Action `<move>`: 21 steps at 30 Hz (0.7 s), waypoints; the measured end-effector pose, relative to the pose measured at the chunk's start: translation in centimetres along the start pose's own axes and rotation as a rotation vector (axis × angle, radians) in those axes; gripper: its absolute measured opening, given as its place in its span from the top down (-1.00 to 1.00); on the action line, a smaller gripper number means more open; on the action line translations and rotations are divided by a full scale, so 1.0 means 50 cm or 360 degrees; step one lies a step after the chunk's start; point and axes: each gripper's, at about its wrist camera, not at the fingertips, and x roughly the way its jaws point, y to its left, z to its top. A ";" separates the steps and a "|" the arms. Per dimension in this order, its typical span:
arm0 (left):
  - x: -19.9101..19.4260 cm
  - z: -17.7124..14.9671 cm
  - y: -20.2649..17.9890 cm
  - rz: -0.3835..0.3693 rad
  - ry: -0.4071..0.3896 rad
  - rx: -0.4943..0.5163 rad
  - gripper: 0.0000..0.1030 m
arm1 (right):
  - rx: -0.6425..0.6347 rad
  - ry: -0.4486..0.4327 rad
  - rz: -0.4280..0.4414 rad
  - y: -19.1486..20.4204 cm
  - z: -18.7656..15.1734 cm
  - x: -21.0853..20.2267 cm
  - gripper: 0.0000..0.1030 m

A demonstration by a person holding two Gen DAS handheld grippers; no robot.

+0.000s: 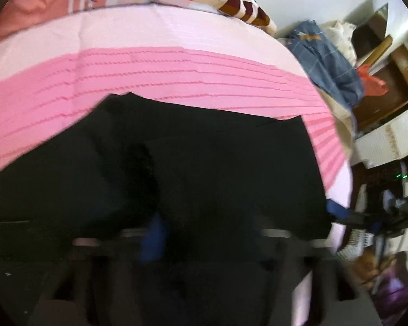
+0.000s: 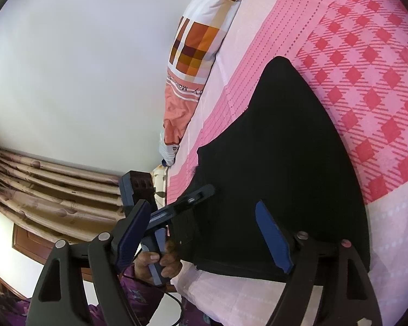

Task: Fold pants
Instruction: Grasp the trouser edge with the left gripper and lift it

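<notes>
Where the bed (image 2: 299,21) fills most of both views, its pink bedspread (image 1: 149,73) runs in bands of pale pink, ribbed pink and, in the right wrist view at 2 o'clock, a red diamond check. On it lie the black pants (image 2: 280,157), spread as a broad dark shape from the centre toward 5 o'clock in the right wrist view and across the lower half of the left wrist view; one flap seems to overlap the rest, so I judge that a first fold may be in, while the garment is far from a compact stack and further folds remain. At 12 o'clock a checked pillow (image 2: 204,32) rests against the wall, its printed lettering only partly legible, something like "Man" beside a "y". Off the bed at 2 o'clock in the left wrist view sits a heap of denim clothing (image 1: 326,62). The right gripper (image 2: 204,233) stands wide apart, holding nothing, one finger over the pants. The left gripper (image 2: 206,190), seen at 7 o'clock in the person's hand (image 2: 160,266), looks closed at the pants' edge, apparently clamping the cloth, though its own view is too blurred to confirm.
</notes>
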 end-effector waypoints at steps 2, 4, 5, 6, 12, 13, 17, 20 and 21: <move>0.007 -0.004 0.002 0.0023 -0.0010 -0.0005 0.85 | 0.0010 -0.0002 0.0002 -0.001 0.001 0.000 -0.50; 0.004 -0.009 0.003 0.0014 -0.0047 -0.0010 0.85 | 0.0023 -0.0005 0.0003 -0.004 0.001 -0.001 -0.50; 0.000 -0.011 0.002 0.0020 -0.0069 -0.0010 0.85 | 0.0025 -0.0007 0.0005 -0.004 0.001 -0.001 -0.50; -0.004 -0.014 -0.002 0.0034 -0.0090 0.0002 0.85 | 0.0025 -0.0007 0.0005 -0.005 0.001 0.000 -0.50; -0.011 -0.002 -0.027 0.0081 -0.0167 0.0067 0.85 | 0.0009 0.0010 -0.0005 -0.005 0.001 0.004 -0.50; -0.013 -0.001 -0.033 0.0087 -0.0177 0.0078 0.85 | 0.0009 0.0009 -0.0007 -0.005 0.002 0.004 -0.50; -0.017 0.005 -0.045 0.0112 -0.0188 0.0126 0.85 | 0.0024 -0.0003 -0.0007 -0.010 0.002 0.001 -0.50; 0.009 -0.001 -0.027 0.0135 -0.0129 0.0085 0.84 | 0.0027 0.0001 -0.0008 -0.010 0.005 0.001 -0.50; 0.010 -0.004 -0.026 0.0132 -0.0137 0.0092 0.83 | 0.0023 0.0005 -0.0010 -0.010 0.005 0.002 -0.50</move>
